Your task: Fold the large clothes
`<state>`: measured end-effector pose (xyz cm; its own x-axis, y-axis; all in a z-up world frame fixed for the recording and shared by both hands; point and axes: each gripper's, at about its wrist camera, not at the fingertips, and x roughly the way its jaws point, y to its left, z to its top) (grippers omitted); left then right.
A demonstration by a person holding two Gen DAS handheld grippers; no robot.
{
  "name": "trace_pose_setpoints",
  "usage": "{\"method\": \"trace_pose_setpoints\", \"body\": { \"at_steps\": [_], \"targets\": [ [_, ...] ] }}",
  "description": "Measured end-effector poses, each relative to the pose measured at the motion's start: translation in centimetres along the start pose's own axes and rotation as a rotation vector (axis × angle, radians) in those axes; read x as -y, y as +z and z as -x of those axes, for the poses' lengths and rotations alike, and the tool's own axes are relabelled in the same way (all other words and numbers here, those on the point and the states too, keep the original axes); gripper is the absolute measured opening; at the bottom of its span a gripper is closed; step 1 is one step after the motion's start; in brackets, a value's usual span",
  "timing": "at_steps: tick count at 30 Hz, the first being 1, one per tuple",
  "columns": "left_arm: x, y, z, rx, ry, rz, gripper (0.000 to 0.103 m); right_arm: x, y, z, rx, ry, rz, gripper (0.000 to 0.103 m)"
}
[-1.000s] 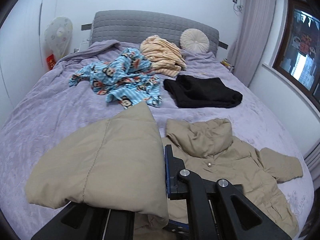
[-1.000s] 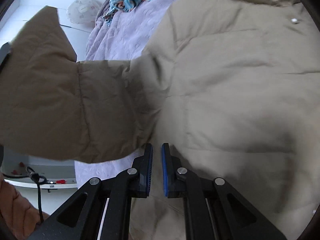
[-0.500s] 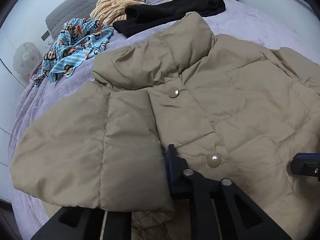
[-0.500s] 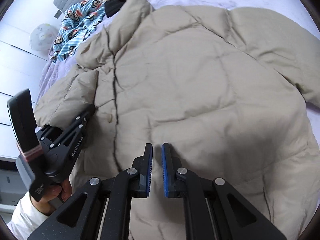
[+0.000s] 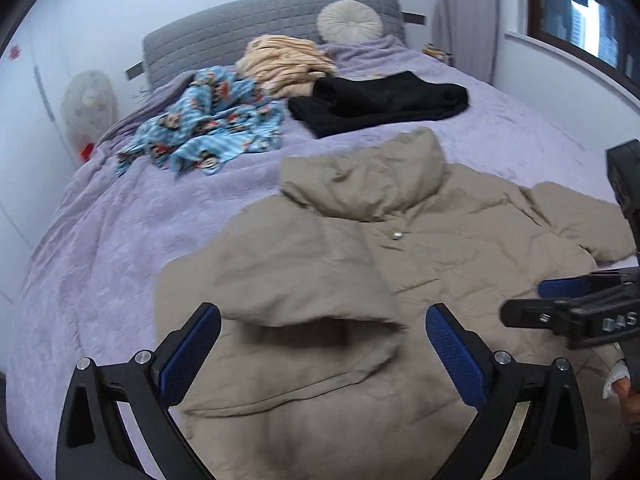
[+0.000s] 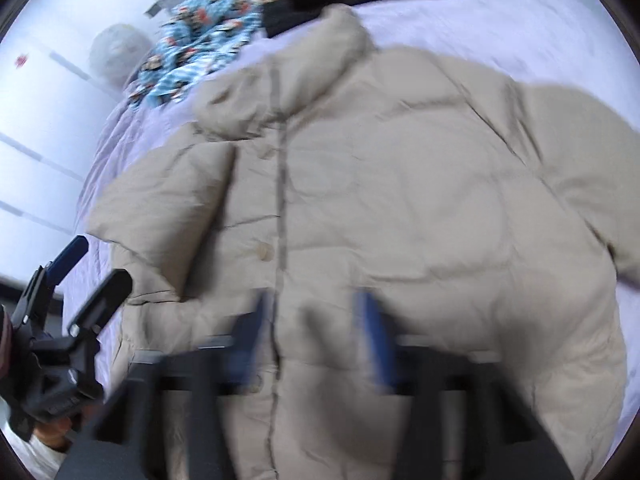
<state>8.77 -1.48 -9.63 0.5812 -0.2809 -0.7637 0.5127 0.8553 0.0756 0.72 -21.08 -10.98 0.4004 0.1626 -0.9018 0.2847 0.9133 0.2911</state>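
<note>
Now both grippers have just sprung wide: the left gripper (image 5: 322, 344) straddles the folded-in sleeve (image 5: 304, 280) without gripping, the right gripper (image 6: 316, 340), blurred, holds nothing. The beige jacket (image 6: 420, 208) lies at the bed's (image 5: 100, 240) near edge. Only the left view shows the round cushion (image 5: 350, 24) by the headboard.

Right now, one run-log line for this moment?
stage: sleeve fold | left claw: just opened, sleeve dropped onto beige jacket | right claw: just opened, empty | other sleeve: unfolded
</note>
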Motion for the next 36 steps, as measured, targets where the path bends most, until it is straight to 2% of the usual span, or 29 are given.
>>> {"method": "trace_pose_setpoints", "body": {
  "at_steps": [3,6,10,13,15,17,20,21,22,23,24,26,27,28,29,32,36],
  "targets": [
    [-6.2,-1.0,-1.4,-0.057,0.102,0.148,0.103,-5.2,0.4,-0.4,0.013,-0.013,0.193,0.099],
    [-11.1,-2.8,-4.4,-0.150,0.158,0.299,0.103,-10.7,-0.3,-2.0,0.027,-0.114,0.412,0.099],
    [-12.6,-5.1,-7.7,-0.226,0.210,0.338,0.103,-16.0,-1.2,-5.6,0.032,-0.235,0.653,0.099],
    [-12.4,-6.2,-8.6,-0.240,0.209,0.351,0.103,-17.3,-0.4,-8.2,0.020,-0.245,0.699,0.099],
    [-12.4,-6.4,-8.9,-0.239,0.204,0.358,0.103,-17.0,1.2,-8.5,0.035,-0.223,0.637,0.099],
    [-12.8,-6.3,-9.0,-0.248,0.185,0.363,0.103,-15.3,3.0,-7.6,0.081,-0.210,0.521,0.099],
    [-14.2,-5.4,-8.6,-0.238,0.079,0.401,0.103,-10.9,5.1,-5.8,0.125,-0.189,0.298,0.098],
    [-15.1,-4.8,-8.6,-0.225,0.038,0.427,0.103,-9.1,5.5,-5.3,0.127,-0.170,0.221,0.086],
    [-16.0,-4.3,-8.8,-0.219,0.010,0.454,0.103,-6.8,5.8,-4.9,0.114,-0.113,0.135,0.066],
    [-16.9,-3.7,-9.4,-0.229,-0.008,0.482,0.103,-5.1,5.9,-5.0,0.083,-0.067,0.067,0.003],
    [-17.7,-3.3,-10.5,-0.260,-0.027,0.512,0.103,-3.5,5.8,-5.2,0.059,-0.047,0.001,0.004],
    [-18.8,-2.6,-13.0,-0.313,-0.089,0.561,0.076,-1.4,5.3,-5.1,0.052,0.009,-0.081,0.004],
    [-18.8,-2.4,-14.0,-0.327,-0.143,0.585,0.044,-0.7,4.9,-4.9,0.056,0.034,-0.109,0.004],
    [-18.4,-2.0,-14.4,-0.330,-0.191,0.610,0.024,-0.2,4.5,-4.8,0.062,0.058,-0.133,0.004],
    [-17.6,-1.4,-14.1,-0.309,-0.179,0.594,0.024,0.3,4.1,-4.6,0.068,0.060,-0.157,0.004],
    [-13.8,-0.1,-13.5,-0.260,-0.024,0.394,0.024,2.1,2.7,-5.1,0.068,0.058,-0.228,0.004],
    [-11.9,-0.6,-15.2,-0.271,0.042,0.312,0.024,4.6,1.5,-7.3,0.039,0.086,-0.306,0.004]
  ]
}}
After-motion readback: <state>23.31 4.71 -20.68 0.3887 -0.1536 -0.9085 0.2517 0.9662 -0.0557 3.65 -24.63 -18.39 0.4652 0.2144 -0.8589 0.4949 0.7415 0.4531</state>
